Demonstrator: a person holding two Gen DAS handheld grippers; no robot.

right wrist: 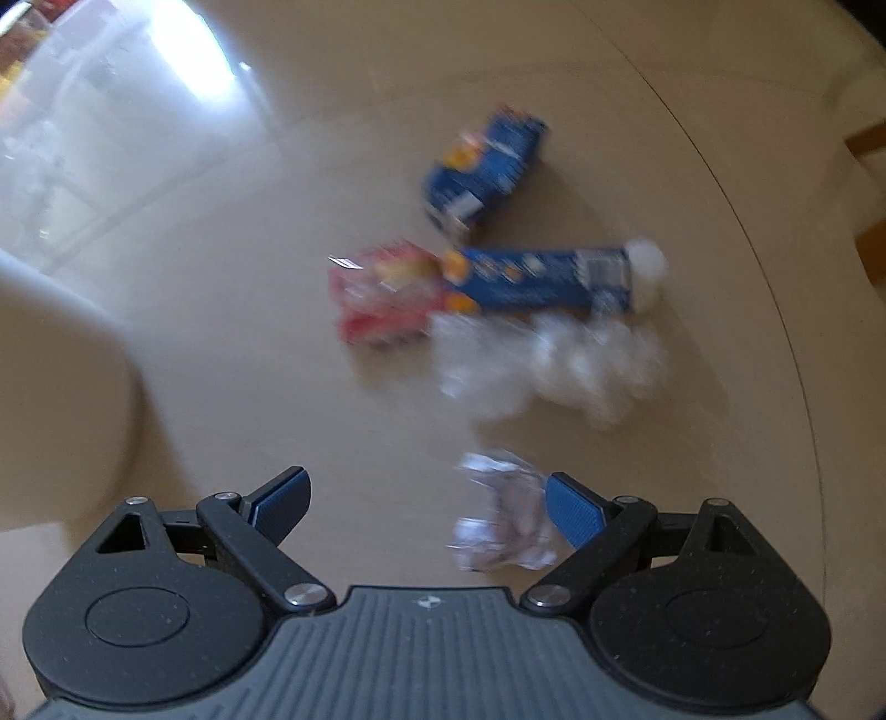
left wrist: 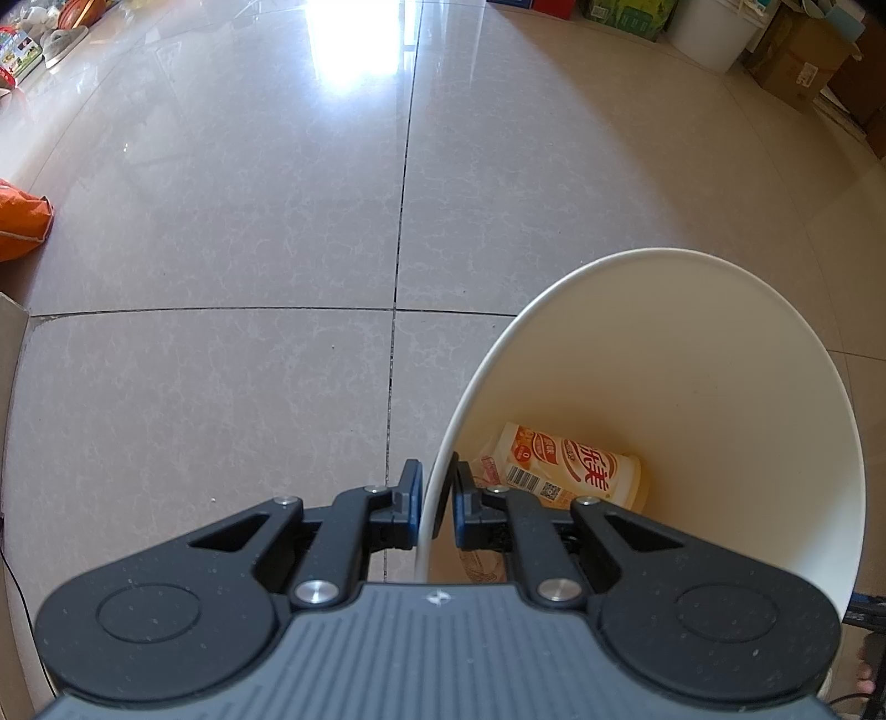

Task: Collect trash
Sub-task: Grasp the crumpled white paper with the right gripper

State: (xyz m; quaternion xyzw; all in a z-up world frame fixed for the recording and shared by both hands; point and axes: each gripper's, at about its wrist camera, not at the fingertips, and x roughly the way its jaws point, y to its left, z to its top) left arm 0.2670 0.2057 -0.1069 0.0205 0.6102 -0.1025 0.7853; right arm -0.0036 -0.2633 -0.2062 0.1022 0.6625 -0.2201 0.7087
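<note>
My left gripper (left wrist: 433, 495) is shut on the near rim of a white bin (left wrist: 720, 399), one pad outside the wall and one inside. At the bottom of the bin lies an orange-and-white drink bottle (left wrist: 576, 468) beside a pink wrapper (left wrist: 490, 468). In the blurred right wrist view, my right gripper (right wrist: 426, 507) points down at the floor with its jaws wide open and nothing pressed between them. A crumpled white paper ball (right wrist: 501, 518) lies on the floor just inside the right pad (right wrist: 573, 512). Farther off lie a red wrapper (right wrist: 387, 296), two blue boxes (right wrist: 484, 169) (right wrist: 542, 279) and clear crumpled plastic (right wrist: 548, 360).
The floor is glossy beige tile (left wrist: 249, 221) with glare. An orange bag (left wrist: 22, 219) lies at the left edge, and boxes and a white bucket (left wrist: 714, 27) stand at the far right. A pale rounded shape (right wrist: 61, 387), probably the bin, fills the left of the right wrist view.
</note>
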